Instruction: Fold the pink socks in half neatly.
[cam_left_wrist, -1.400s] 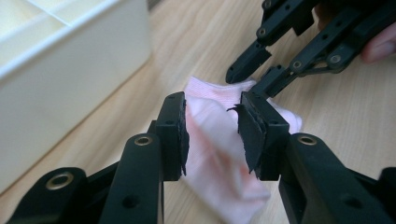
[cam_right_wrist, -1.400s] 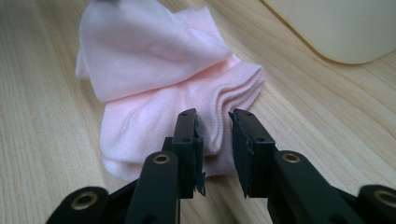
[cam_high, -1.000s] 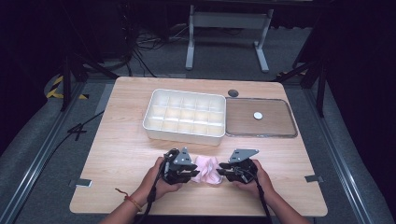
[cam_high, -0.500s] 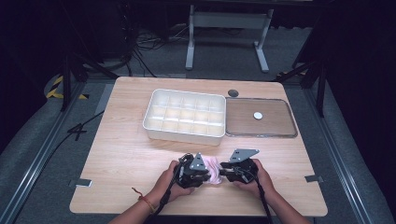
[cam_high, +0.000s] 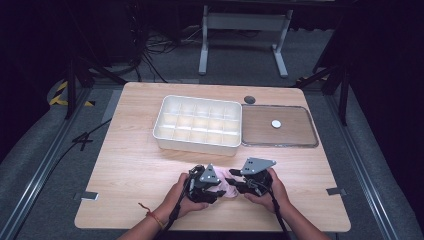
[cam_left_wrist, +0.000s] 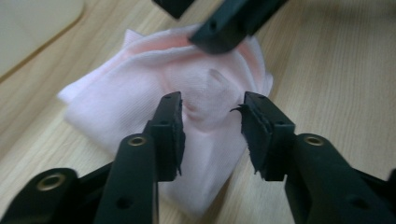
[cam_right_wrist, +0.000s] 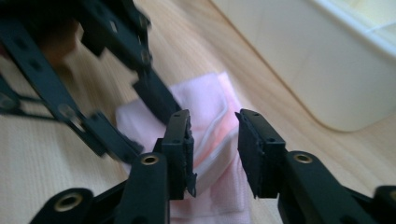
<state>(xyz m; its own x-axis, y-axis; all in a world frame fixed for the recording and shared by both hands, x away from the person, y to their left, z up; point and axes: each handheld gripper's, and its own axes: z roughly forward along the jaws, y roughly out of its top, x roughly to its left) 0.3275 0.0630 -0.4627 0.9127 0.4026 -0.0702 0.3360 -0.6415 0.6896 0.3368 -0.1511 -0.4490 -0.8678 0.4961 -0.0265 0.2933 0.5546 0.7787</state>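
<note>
High view: a folded pale pink cloth (cam_high: 226, 184) lies on the near part of the light wooden surface (cam_high: 130, 165), between the two hands, in front of the white plastic compartment tray (cam_high: 197, 123).
Cloth, long axis: in the left gripper view the cloth (cam_left_wrist: 187, 107) runs from the upper left corner down toward the lower right, a crumpled bump at its middle; the far edge shows rounded folded layers.
Cloth, in the right gripper view: the cloth (cam_right_wrist: 210, 154) stretches away from the camera, its darker pink folded edge running along that length.
Left hand-held gripper (cam_high: 212, 189): jaws have just been opening; they stand apart over the cloth's bump, pads (cam_left_wrist: 169, 123) clear of the fabric, nothing clamped.
Right hand-held gripper (cam_high: 239, 183): jaws have just been opening too; they stand apart above the cloth's folded edge, not pinching it.
Grippers' relation: the two point at each other across the cloth, tips near.
Beside the tray: a clear flat lid (cam_high: 279, 126) with a small white disc (cam_high: 276, 123) on it.
</note>
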